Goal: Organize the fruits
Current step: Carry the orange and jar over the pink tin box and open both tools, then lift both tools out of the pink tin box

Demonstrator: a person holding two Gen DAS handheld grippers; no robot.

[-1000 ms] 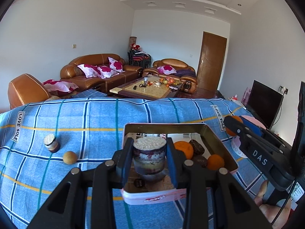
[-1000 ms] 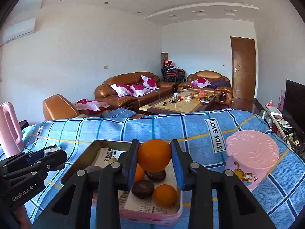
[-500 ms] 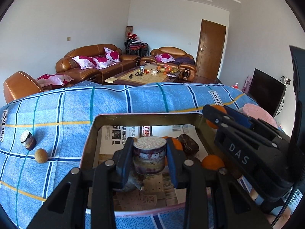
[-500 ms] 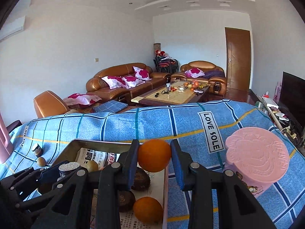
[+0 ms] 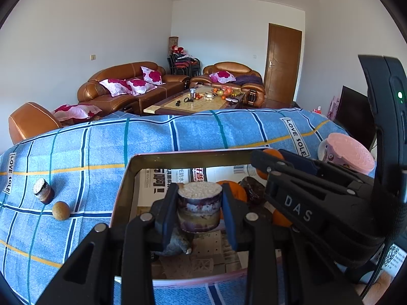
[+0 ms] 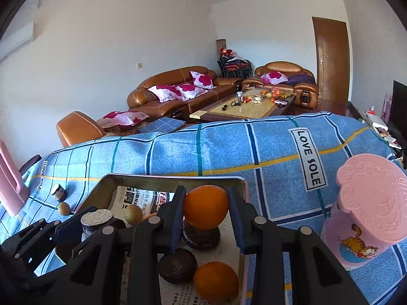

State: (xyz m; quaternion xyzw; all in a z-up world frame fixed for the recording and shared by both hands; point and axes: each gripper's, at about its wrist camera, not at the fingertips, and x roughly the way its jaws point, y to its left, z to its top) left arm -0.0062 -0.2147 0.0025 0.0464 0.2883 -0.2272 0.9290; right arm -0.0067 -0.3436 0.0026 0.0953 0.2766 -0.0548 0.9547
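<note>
Your left gripper is clamped on a short purple-banded cylinder with a pale grainy top, held over the near half of the tray. Your right gripper is clamped on an orange, also over the tray, toward its right edge.

Inside the paper-lined tray you already have another orange, two dark round fruits, and a small brownish one toward the far left. Out on the blue checked cloth, well left of the tray's left edge, a second capped cylinder and a small tan ball are waiting. So you're well along: two pieces to drop, two to fetch, by my reckoning.

Compared with a second ago, both grippers have come forward and lower over the tray, which looms larger; grips unchanged.
</note>
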